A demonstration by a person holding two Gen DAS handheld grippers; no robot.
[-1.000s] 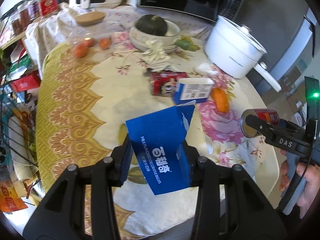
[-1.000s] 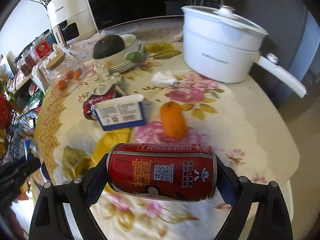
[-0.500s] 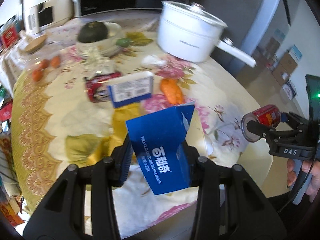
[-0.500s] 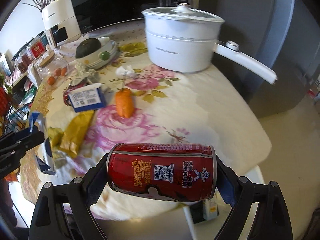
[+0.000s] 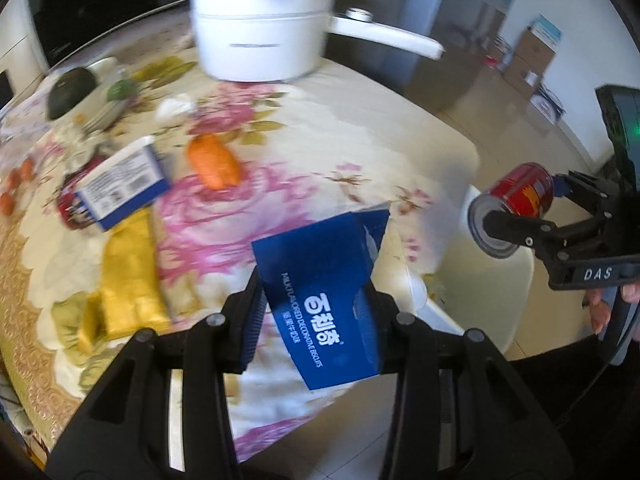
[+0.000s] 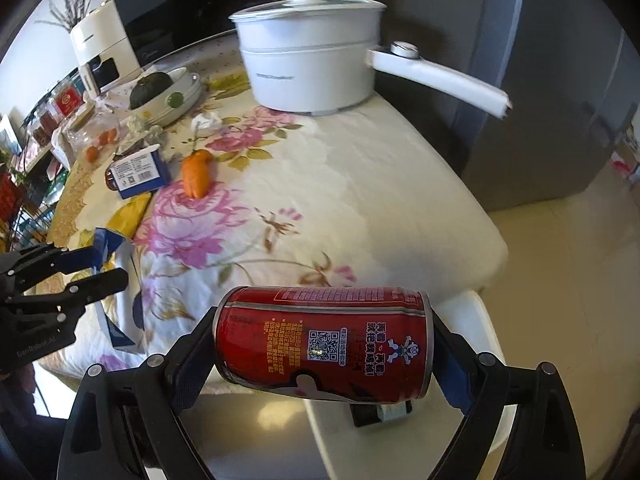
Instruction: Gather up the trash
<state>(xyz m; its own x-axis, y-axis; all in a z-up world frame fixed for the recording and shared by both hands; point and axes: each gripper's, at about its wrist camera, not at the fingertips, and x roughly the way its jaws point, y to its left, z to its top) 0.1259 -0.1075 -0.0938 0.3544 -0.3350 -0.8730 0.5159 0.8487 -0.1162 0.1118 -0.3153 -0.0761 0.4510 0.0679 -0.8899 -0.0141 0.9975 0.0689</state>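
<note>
- While both grippers are loaded, the work looks to be at the carrying stage: trash is picked up and needs somewhere to go.
- The left gripper (image 5: 316, 312) has its fingers drawn in narrow on a blue biscuit box (image 5: 324, 300), clamped across its sides and tilted, above the near edge of the table (image 6: 360, 184).
- The right gripper (image 6: 324, 344) has its fingers spread wide around a red can (image 6: 324, 340), gripped end to end and lying crosswise, out past the table's corner.
- Below that corner stands something white (image 6: 472, 320) with a rounded rim; I cannot tell whether it is a bin or a chair, and no bin is plainly visible.
- Next, I would judge, each hand must find the bin, bring its load over the opening and spread its fingers, one hand at a time so they do not crowd each other.
- More trash waits on the cloth: a second blue-and-white box (image 6: 138, 170) lying against another red can (image 5: 70, 208), a yellow wrapper (image 5: 128, 280), and crumpled white paper (image 6: 206, 122).
- The carrot (image 6: 196, 174) and the white pot (image 6: 308, 68) do not look like trash; the pot's long handle (image 6: 436, 78) juts past the table edge on the right.
- Open floor lies to the right of the table, so there is room to swing outward; the left side is crowded with shelves and jars.
</note>
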